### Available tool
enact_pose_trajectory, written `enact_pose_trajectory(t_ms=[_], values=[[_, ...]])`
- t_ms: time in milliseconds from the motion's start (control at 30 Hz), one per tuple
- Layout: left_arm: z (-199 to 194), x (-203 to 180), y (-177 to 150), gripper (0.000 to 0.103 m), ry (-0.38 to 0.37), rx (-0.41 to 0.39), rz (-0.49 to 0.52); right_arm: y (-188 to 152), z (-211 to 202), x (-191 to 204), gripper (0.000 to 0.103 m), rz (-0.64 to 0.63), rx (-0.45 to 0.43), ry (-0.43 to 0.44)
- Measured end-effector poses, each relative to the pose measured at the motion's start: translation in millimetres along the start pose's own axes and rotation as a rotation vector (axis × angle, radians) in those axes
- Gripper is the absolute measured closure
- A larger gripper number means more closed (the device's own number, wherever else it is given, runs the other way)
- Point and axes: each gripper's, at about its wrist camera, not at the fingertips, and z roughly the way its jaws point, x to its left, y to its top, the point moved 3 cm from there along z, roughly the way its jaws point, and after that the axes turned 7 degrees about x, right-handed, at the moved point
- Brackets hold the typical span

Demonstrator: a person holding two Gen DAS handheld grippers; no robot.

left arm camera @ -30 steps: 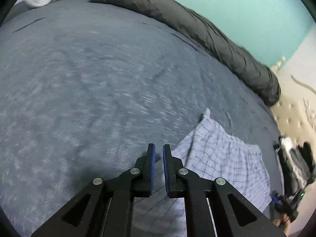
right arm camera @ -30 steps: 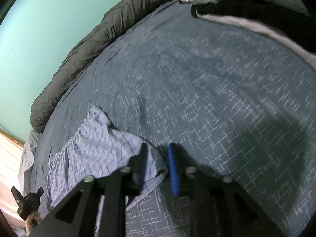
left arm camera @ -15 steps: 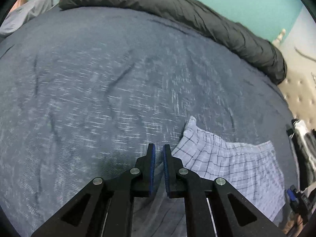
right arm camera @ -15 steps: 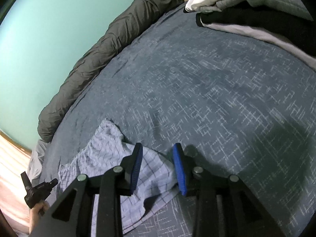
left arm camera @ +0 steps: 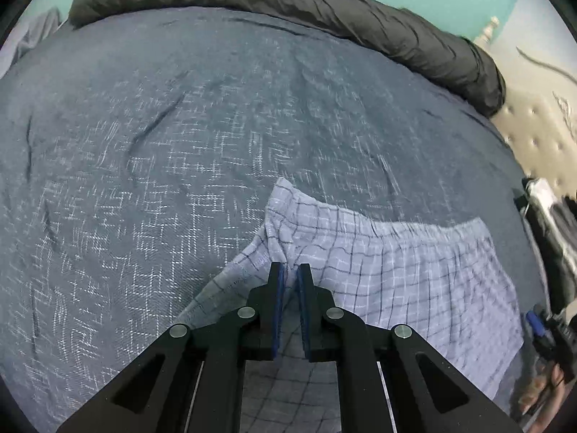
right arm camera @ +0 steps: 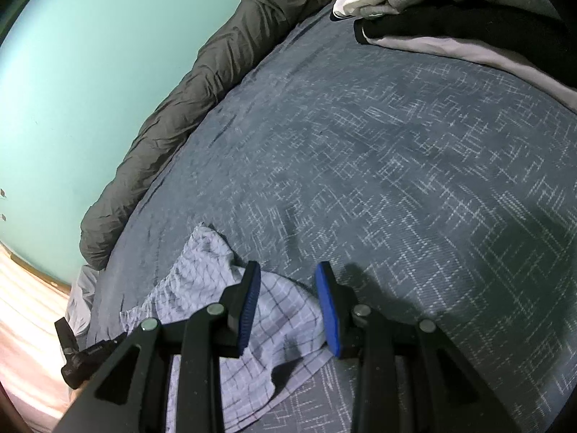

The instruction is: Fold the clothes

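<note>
A pale blue checked cotton garment [left arm camera: 378, 274] is spread on the grey-blue patterned bedspread [left arm camera: 180, 144]. The left gripper [left arm camera: 288, 278] is pressed together above it; the right gripper [right arm camera: 288, 281] is held spread over its edge.

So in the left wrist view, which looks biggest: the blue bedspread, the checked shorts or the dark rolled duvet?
1. Blue bedspread, by far.
2 and 3. Checked shorts and dark rolled duvet look alike in area; the shorts lie nearer the camera, so no ranking.
</note>
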Motion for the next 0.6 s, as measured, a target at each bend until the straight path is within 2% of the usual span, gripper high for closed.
enact_pose_trajectory(t_ms=[100,200,367,600], values=[[-3.8,-6.2,1.2,0.095,-0.024,0.005,0.033,1.3,-1.3,-2.0,0.071,0.012,-0.006,0.003],[-14.9,1.0,12.7,0.095,-0.025,-0.041,-0.003,2.2,-0.3,-3.7,0.071,0.026,-0.005,0.013],[-16.6,29.2,37.9,0.095,0.020,-0.067,-0.100,1.8,-1.1,-6.4,0.071,0.043,-0.002,0.032],[5.0,21.1,46.8,0.095,0.052,-0.005,-0.044,1.2,-1.5,-7.7,0.071,0.057,-0.001,0.047]])
